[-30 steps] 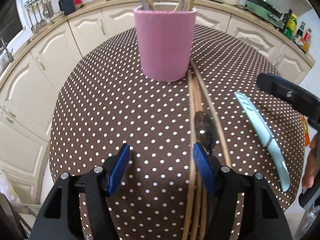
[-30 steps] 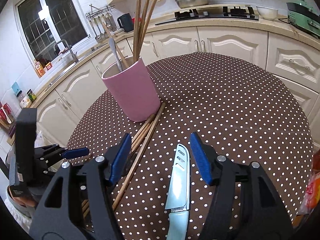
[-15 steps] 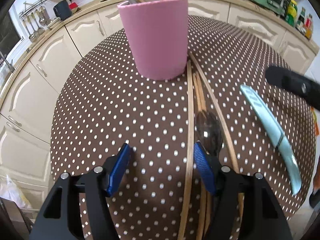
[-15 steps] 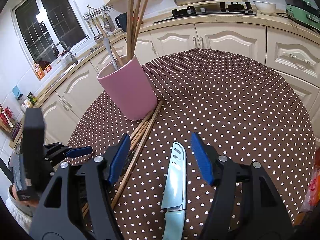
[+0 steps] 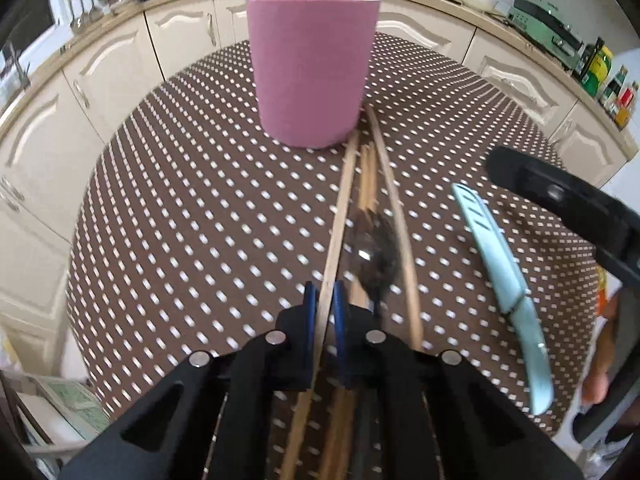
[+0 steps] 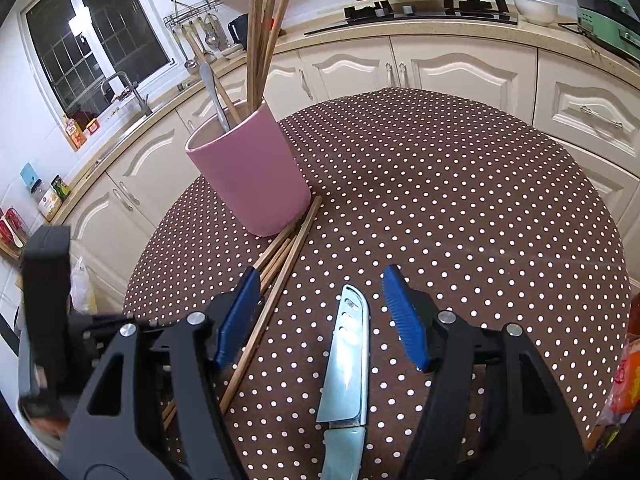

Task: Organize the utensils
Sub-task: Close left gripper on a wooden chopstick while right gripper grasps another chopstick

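Note:
A pink utensil cup stands on the dotted table and holds several chopsticks and a metal handle; it also shows in the right wrist view. Several wooden chopsticks and a dark metal spoon lie in front of it. My left gripper is shut on one wooden chopstick that points toward the cup. A pale blue knife lies flat, below and between the open fingers of my right gripper, which holds nothing. The knife also shows in the left wrist view.
The round table has a brown white-dotted cloth. Cream kitchen cabinets curve around behind it, with a stove and pot on the counter. Bottles stand at the far right. The right gripper's body hangs over the table's right side.
My left gripper has closed from wide open onto one chopstick and shifted slightly right. The right gripper stays open over the knife, nearly still.

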A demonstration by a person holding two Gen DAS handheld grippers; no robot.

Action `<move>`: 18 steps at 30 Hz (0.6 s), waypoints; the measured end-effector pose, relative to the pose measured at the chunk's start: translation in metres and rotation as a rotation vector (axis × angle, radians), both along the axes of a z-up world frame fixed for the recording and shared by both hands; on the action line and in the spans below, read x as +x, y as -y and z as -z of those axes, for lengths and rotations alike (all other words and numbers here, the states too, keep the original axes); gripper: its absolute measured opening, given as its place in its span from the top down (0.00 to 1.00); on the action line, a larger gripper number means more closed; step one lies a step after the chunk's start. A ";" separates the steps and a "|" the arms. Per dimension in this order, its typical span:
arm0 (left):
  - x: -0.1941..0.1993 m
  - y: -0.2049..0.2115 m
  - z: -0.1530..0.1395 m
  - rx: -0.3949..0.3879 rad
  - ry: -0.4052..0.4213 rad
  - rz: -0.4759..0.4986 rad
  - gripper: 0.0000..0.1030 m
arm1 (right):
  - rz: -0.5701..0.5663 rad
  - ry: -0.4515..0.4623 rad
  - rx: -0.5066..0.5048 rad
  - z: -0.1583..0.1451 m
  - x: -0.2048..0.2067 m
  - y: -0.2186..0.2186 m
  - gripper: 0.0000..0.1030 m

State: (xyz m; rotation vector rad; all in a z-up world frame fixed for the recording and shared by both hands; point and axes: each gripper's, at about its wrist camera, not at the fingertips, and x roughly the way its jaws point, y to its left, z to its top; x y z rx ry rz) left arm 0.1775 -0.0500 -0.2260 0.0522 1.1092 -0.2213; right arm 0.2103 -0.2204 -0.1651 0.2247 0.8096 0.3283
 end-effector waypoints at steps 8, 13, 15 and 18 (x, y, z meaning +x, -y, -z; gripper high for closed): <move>-0.008 -0.028 0.002 -0.198 -0.061 -0.097 0.93 | -0.027 -0.045 -0.040 0.004 0.015 -0.015 0.38; -0.019 -0.046 -0.001 -0.167 -0.037 -0.159 0.94 | -0.067 -0.095 -0.131 0.004 0.031 -0.037 0.38; -0.021 -0.057 -0.002 -0.161 -0.026 -0.201 0.94 | -0.077 -0.115 -0.166 0.004 0.039 -0.046 0.38; -0.018 -0.071 -0.001 -0.186 -0.041 -0.225 0.94 | -0.092 -0.146 -0.198 0.006 0.049 -0.056 0.38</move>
